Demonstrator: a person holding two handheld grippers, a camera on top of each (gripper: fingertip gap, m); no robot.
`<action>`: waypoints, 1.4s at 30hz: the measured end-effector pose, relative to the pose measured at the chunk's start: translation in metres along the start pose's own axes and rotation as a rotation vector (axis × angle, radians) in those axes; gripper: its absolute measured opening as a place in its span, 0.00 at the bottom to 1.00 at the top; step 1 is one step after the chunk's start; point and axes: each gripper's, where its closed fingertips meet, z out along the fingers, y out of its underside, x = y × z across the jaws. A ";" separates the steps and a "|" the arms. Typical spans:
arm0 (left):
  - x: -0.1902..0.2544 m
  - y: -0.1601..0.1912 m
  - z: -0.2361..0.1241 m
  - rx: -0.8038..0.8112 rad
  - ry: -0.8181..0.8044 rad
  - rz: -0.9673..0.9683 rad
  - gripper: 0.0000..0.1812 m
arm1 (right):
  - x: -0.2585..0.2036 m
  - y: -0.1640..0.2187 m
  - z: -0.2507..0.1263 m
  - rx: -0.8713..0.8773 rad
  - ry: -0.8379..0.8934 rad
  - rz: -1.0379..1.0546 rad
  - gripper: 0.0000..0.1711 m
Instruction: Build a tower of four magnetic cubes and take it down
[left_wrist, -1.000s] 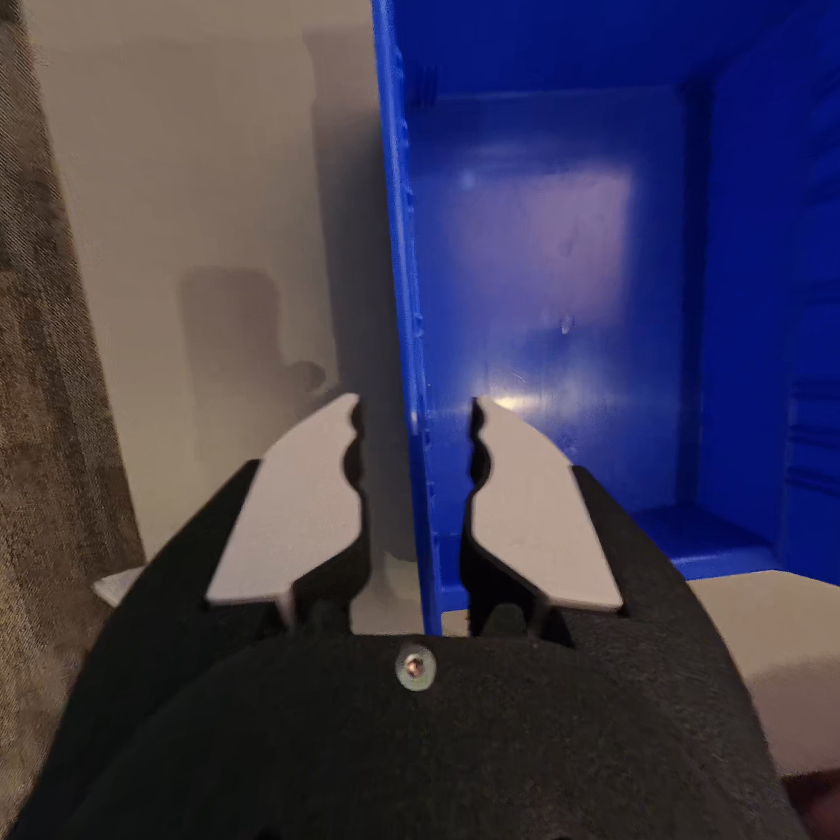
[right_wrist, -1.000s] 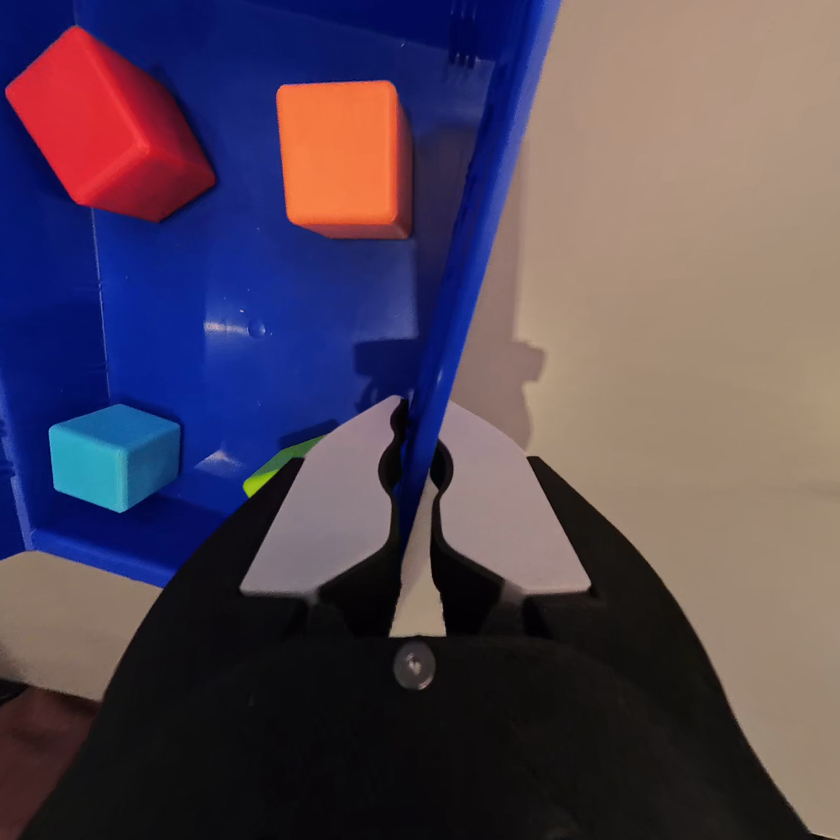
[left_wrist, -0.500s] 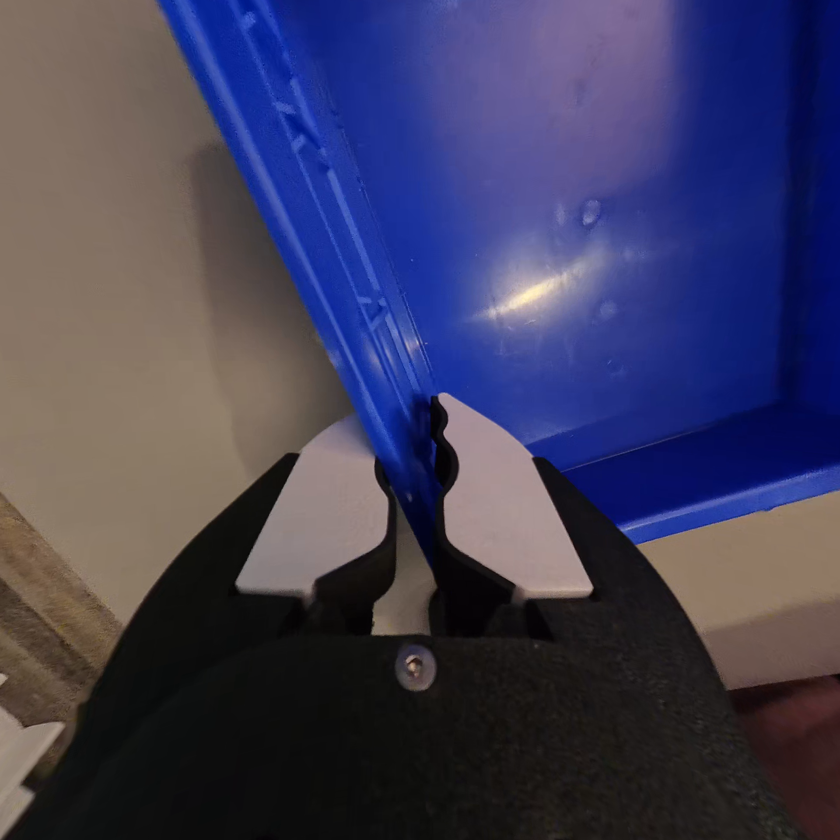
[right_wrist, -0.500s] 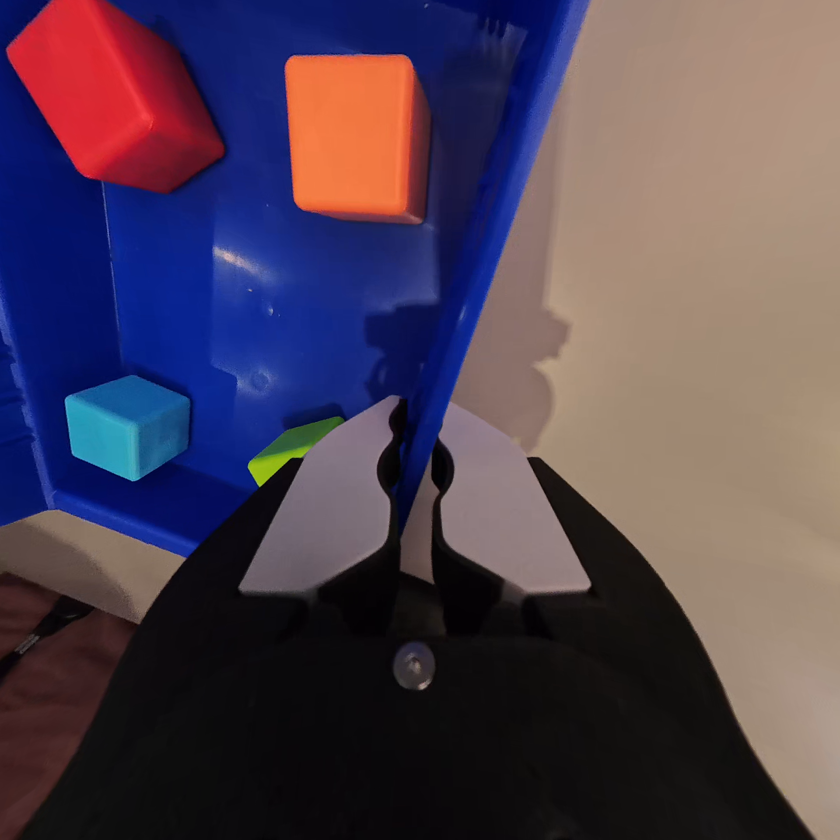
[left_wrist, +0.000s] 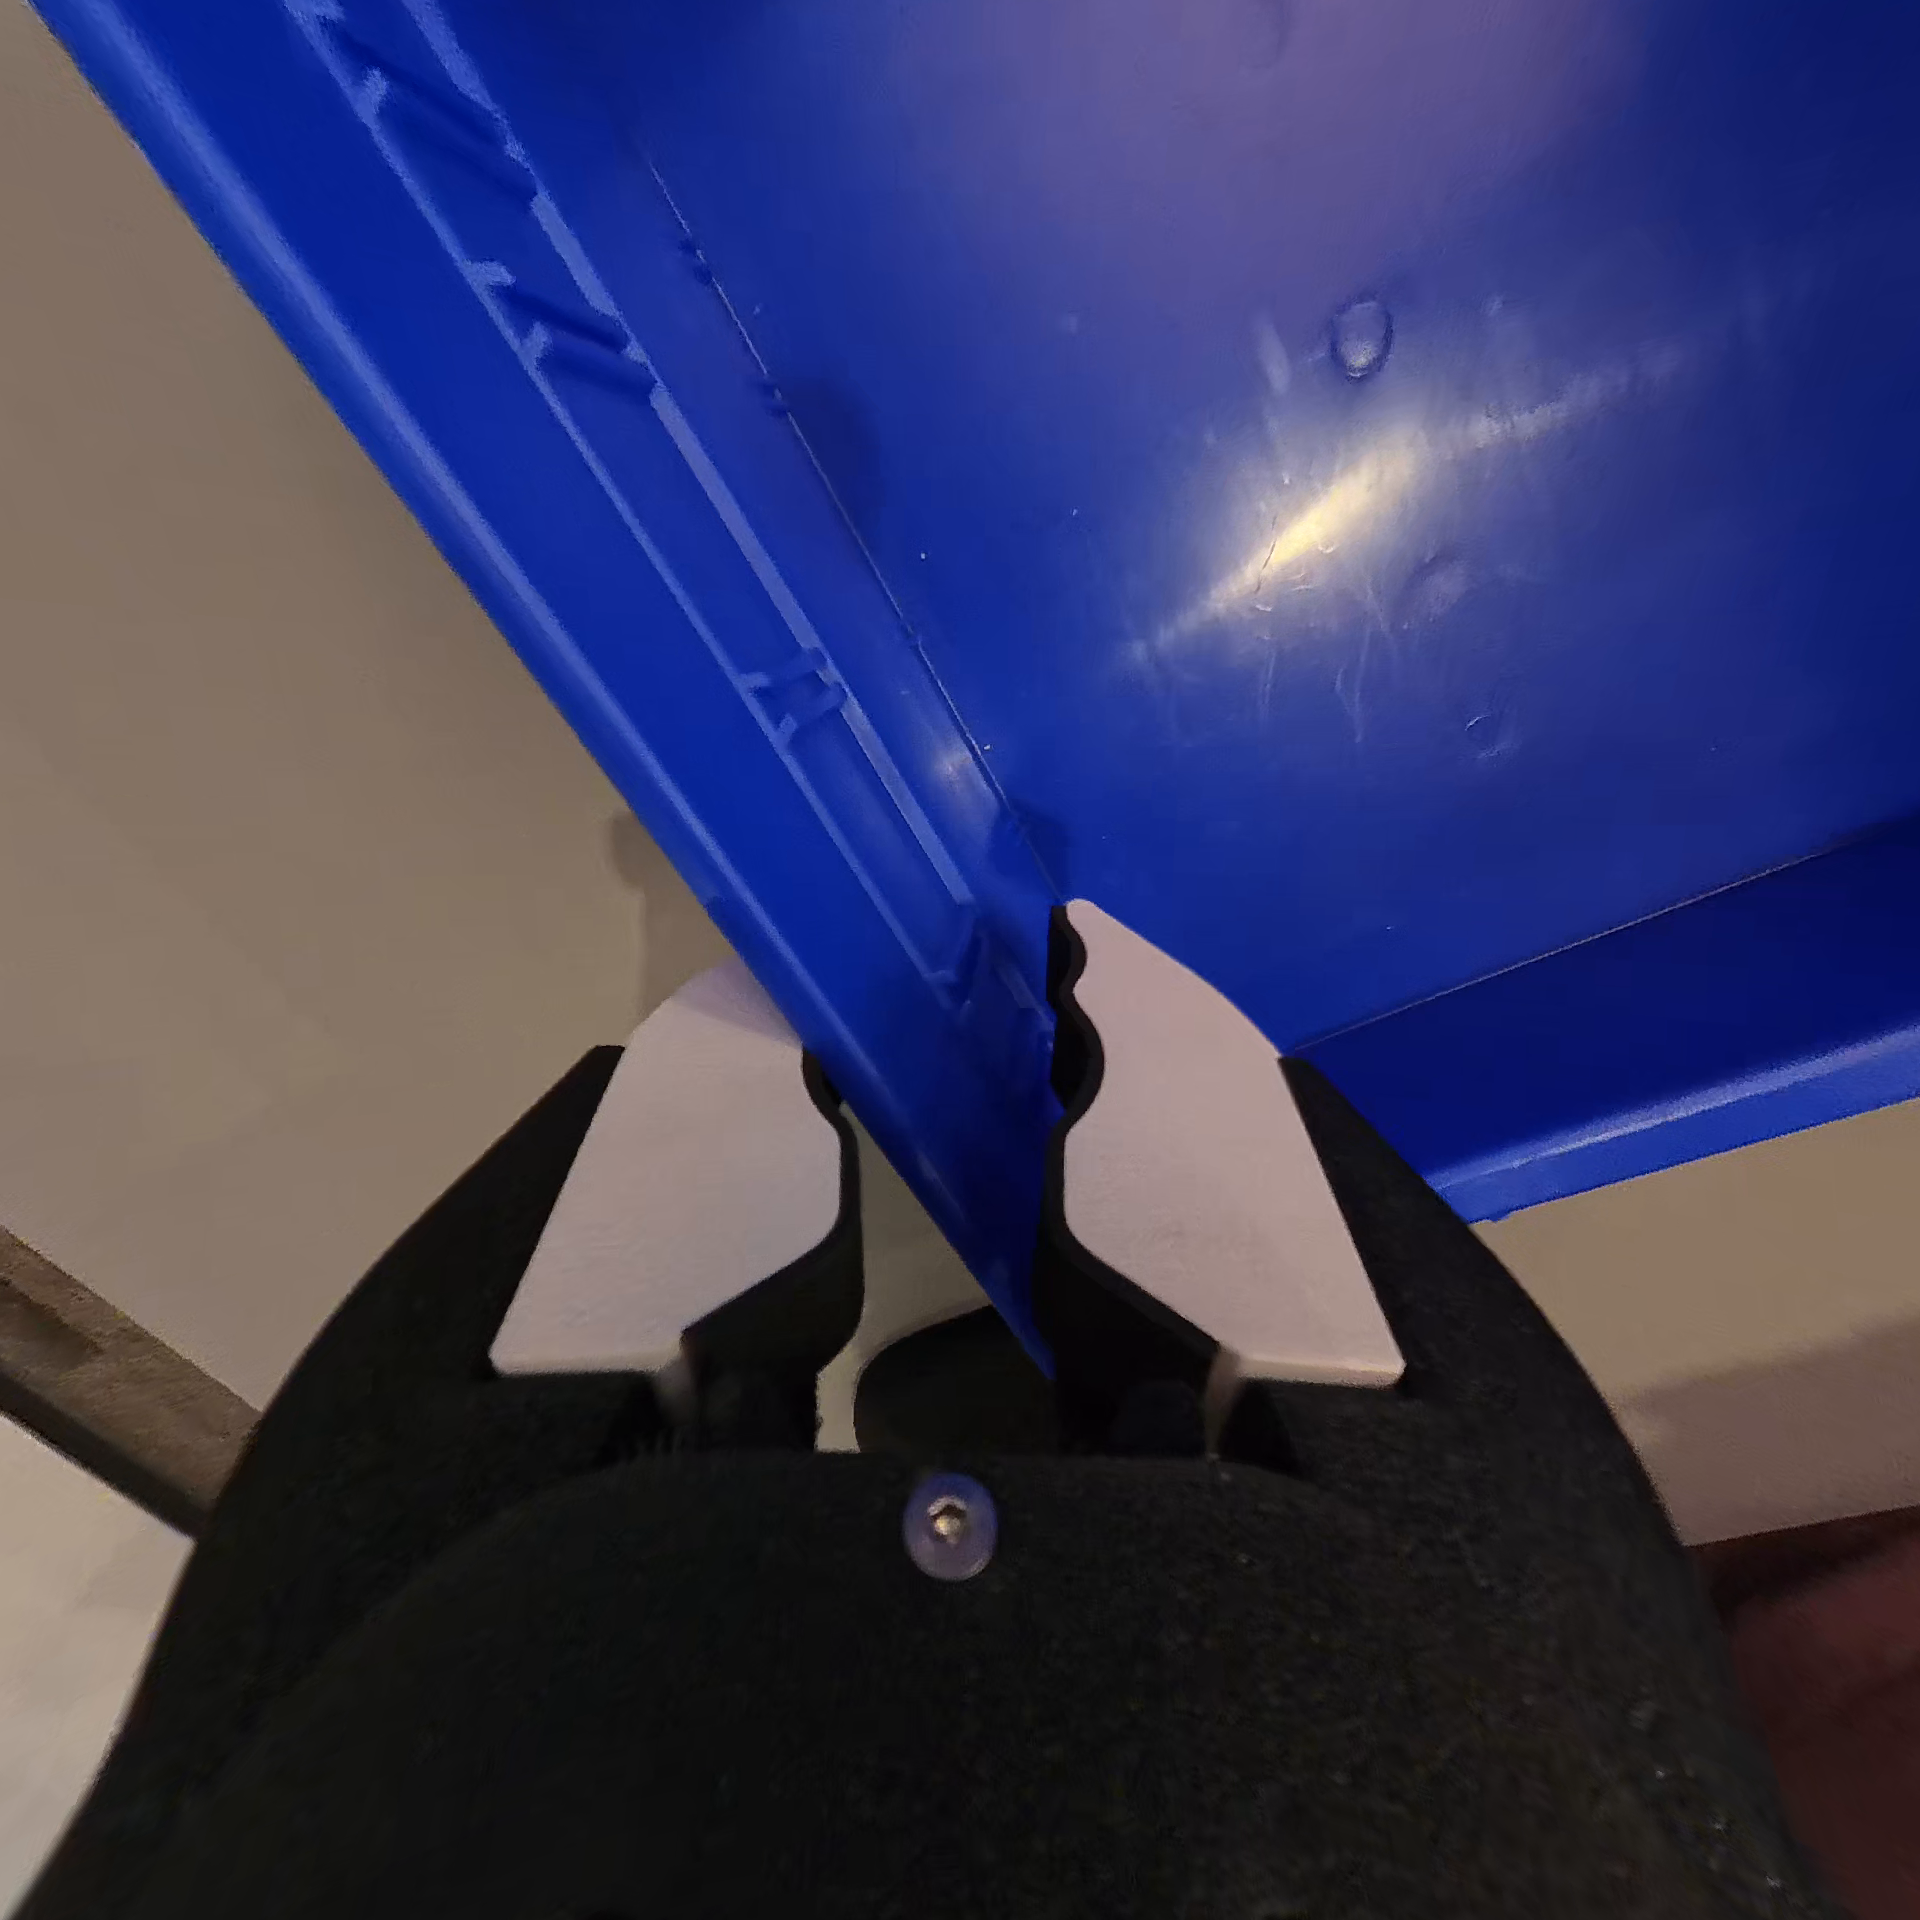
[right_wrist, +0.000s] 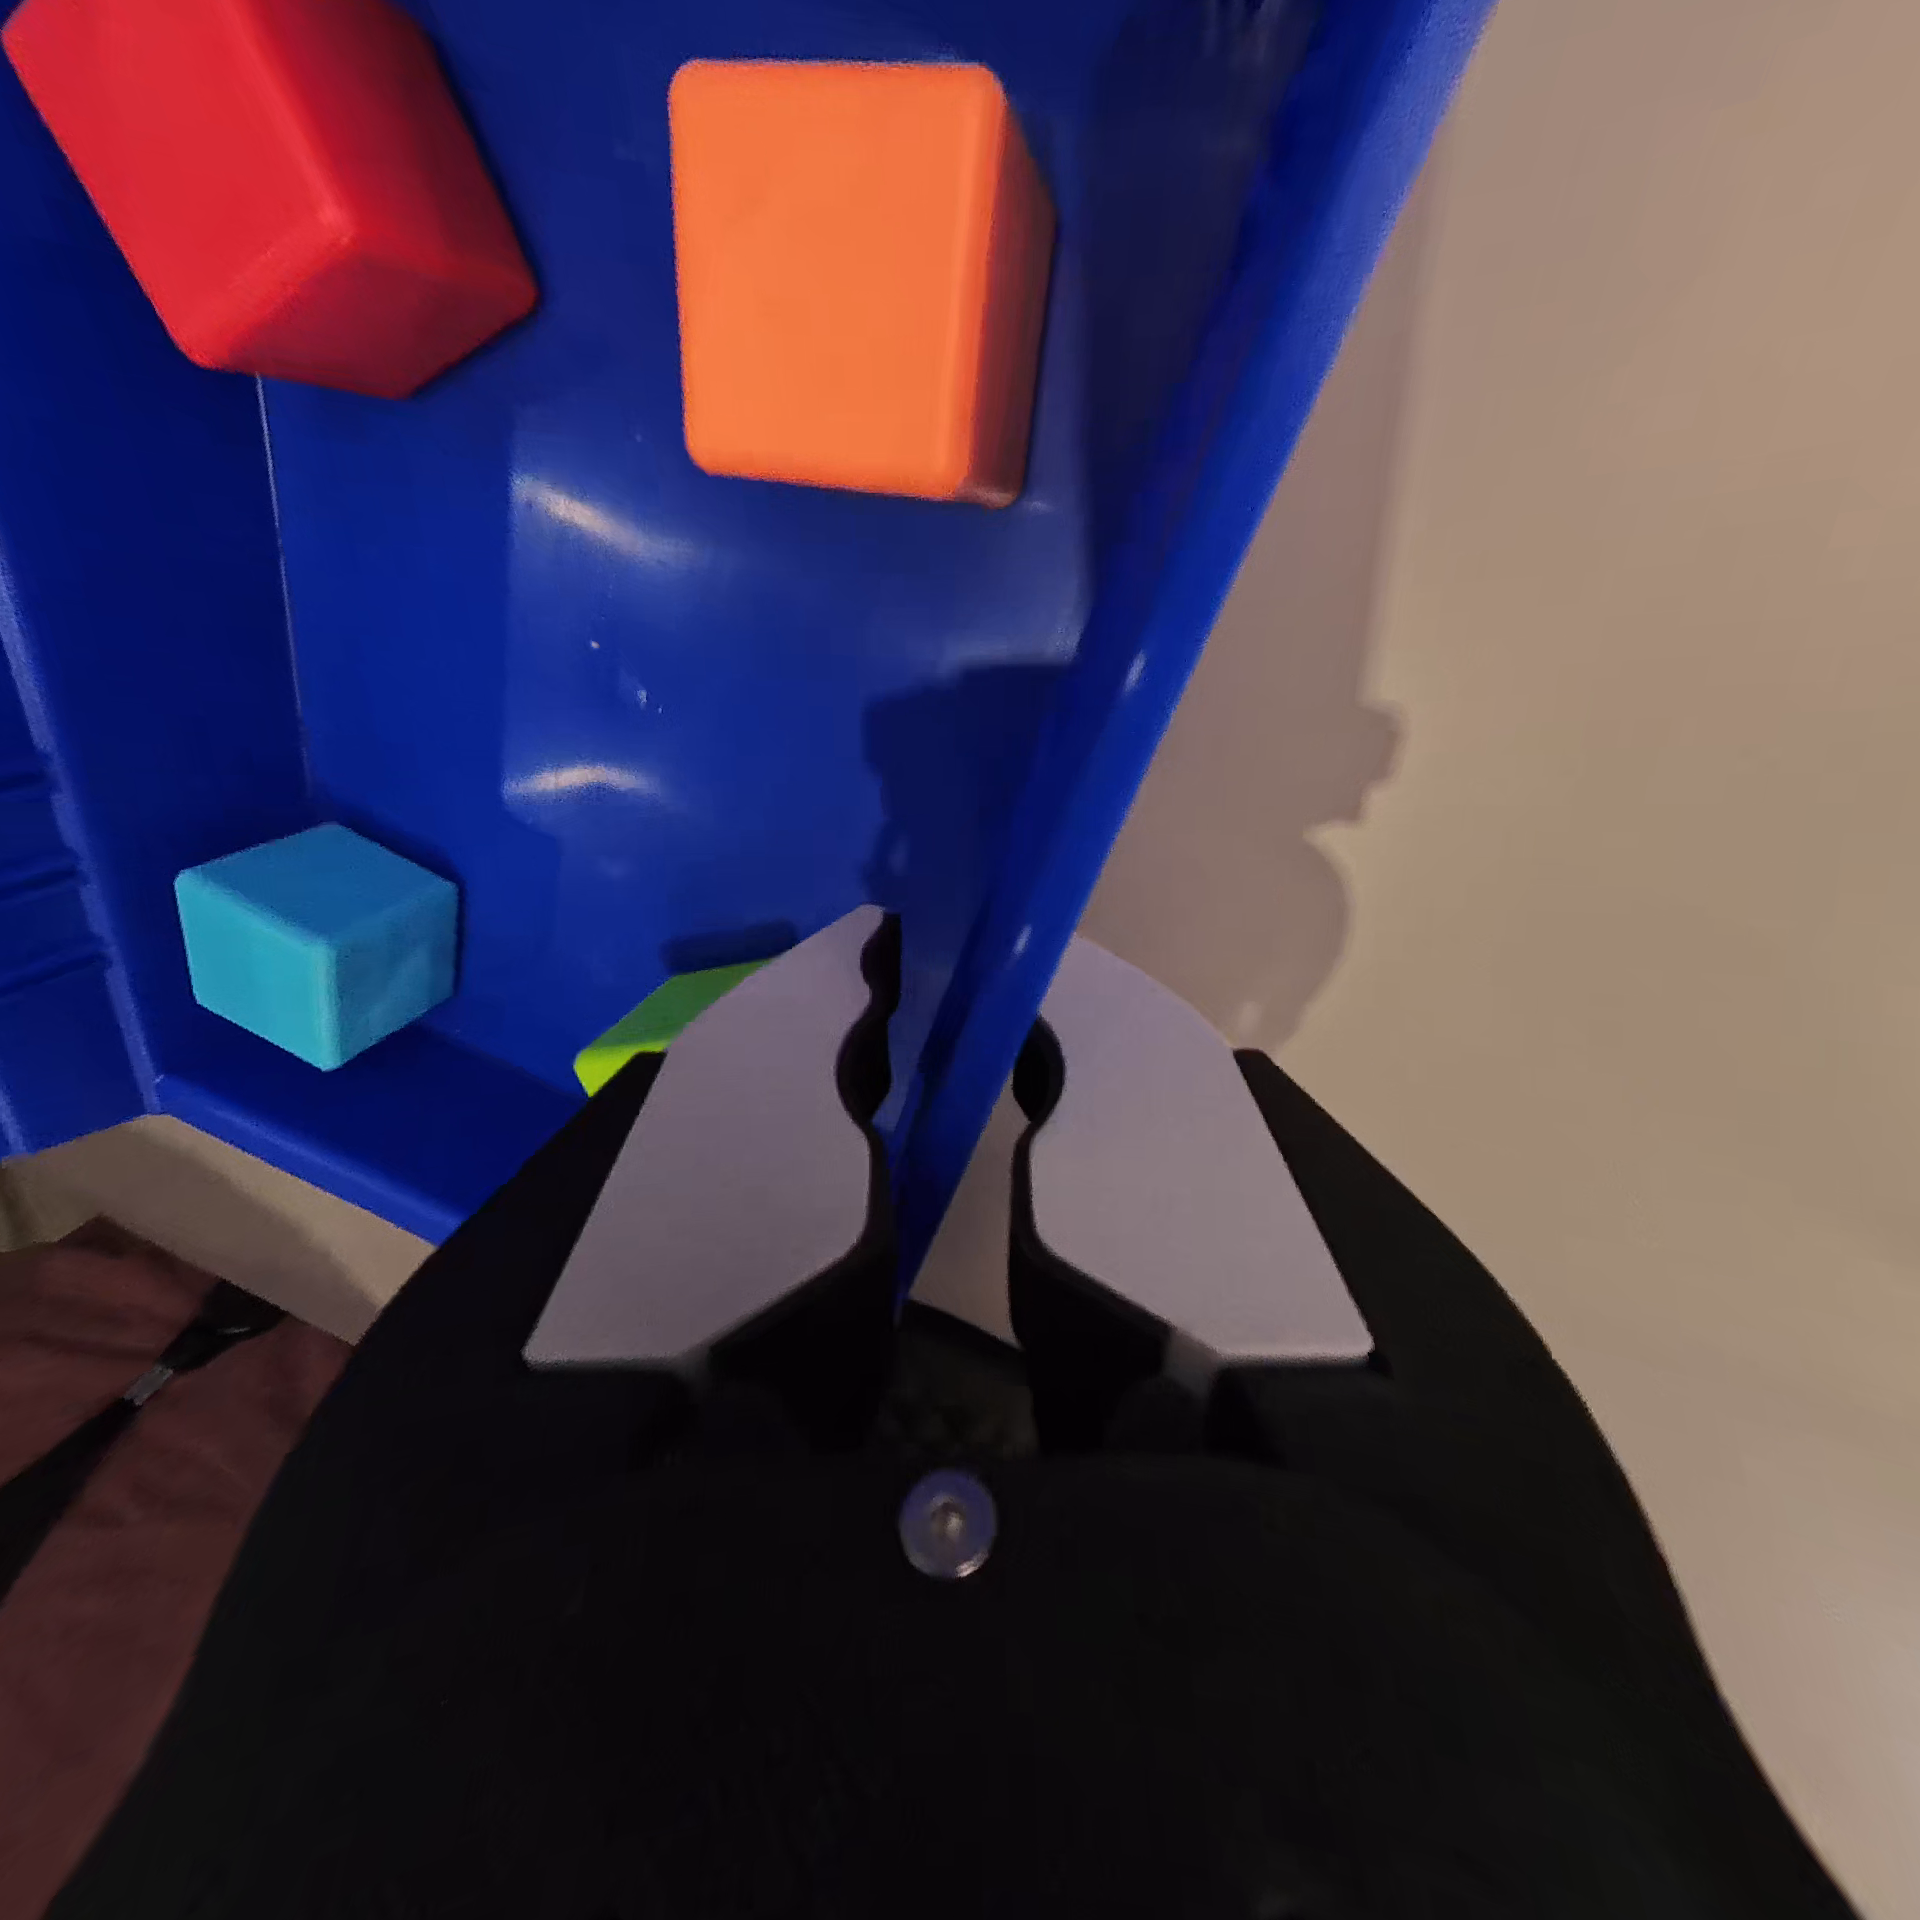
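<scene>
The left tongs (left_wrist: 935, 997) are pinching the left side wall of a blue bin (left_wrist: 644, 582), one finger inside against the wall and the other outside it. Past them the bin's bare glossy floor is showing no cubes in the left wrist view, and the pale desk (left_wrist: 260, 675) is lying beside the wall.

The right tongs (right_wrist: 966, 987) are gripping the bin's (right_wrist: 1174, 582) right side wall the same way, the thin wall running up between the two pale fingers. Just beyond the left fingertip a green cube (right_wrist: 665, 1013) is peeking out on the bin floor, partly hidden. Farther left a light blue cube (right_wrist: 312, 935) is sitting near the bin's near edge. Deeper in, an orange cube (right_wrist: 842, 281) is resting close to the gripped wall, and a red cube (right_wrist: 260, 187), turned at an angle, is lying to its left. All four are sitting apart, none stacked
</scene>
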 end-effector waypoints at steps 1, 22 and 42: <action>0.003 -0.001 0.000 0.001 0.001 0.010 0.19 | 0.000 -0.002 0.001 0.008 0.000 0.009 0.12; -0.053 -0.009 -0.149 0.695 0.010 -0.073 0.19 | 0.011 -0.004 0.015 -0.158 0.137 0.206 0.03; -0.128 0.041 -0.233 1.114 -0.208 -0.167 0.39 | 0.052 0.025 -0.023 -0.191 0.039 0.189 0.04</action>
